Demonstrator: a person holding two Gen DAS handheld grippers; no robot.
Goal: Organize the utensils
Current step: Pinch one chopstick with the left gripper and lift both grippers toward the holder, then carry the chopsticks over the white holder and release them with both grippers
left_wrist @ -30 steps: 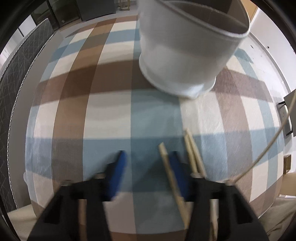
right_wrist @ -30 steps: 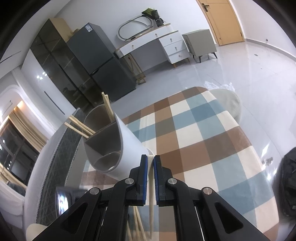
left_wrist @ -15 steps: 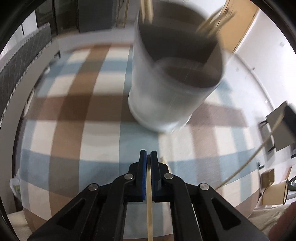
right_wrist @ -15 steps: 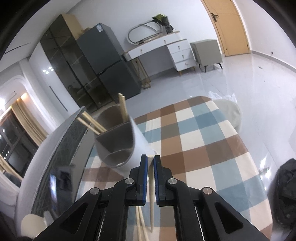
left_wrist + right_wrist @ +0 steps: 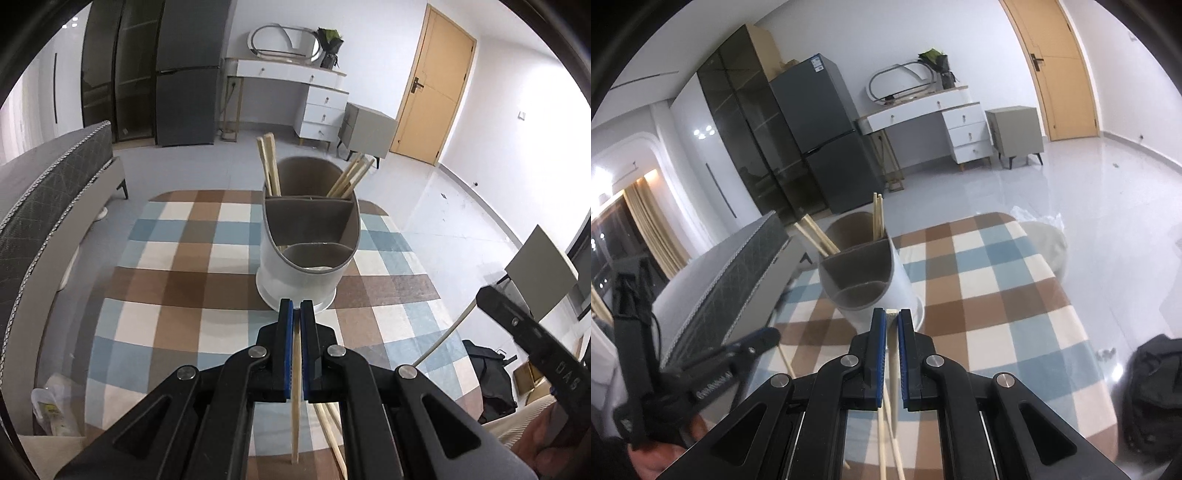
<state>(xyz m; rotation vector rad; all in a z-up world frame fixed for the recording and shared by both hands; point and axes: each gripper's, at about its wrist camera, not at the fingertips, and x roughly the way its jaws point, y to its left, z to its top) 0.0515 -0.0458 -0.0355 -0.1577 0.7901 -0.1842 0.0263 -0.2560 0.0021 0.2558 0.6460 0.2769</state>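
Observation:
A white utensil holder (image 5: 303, 284) with grey compartments stands mid-table on the checked cloth (image 5: 173, 280). Several wooden chopsticks (image 5: 269, 166) lean in its far compartment. My left gripper (image 5: 296, 308) is shut on one chopstick (image 5: 295, 413) that hangs down below the jaws, just short of the holder. Loose chopsticks (image 5: 328, 417) lie on the cloth beneath. In the right wrist view the right gripper (image 5: 892, 315) is shut on another chopstick (image 5: 893, 369), close to the holder (image 5: 886, 291). The left gripper (image 5: 768, 336) shows at the lower left there.
A grey sofa (image 5: 40, 206) runs along the left of the table. A black bag (image 5: 491, 373) and a white chair (image 5: 539, 266) stand to the right. A fridge (image 5: 827, 133) and a white dresser (image 5: 934, 110) line the far wall.
The left jaws closed on a chopstick that lay on the cloth, then rose and tilted up, so the holder now sits further off. The right gripper moved toward the holder with its chopstick.

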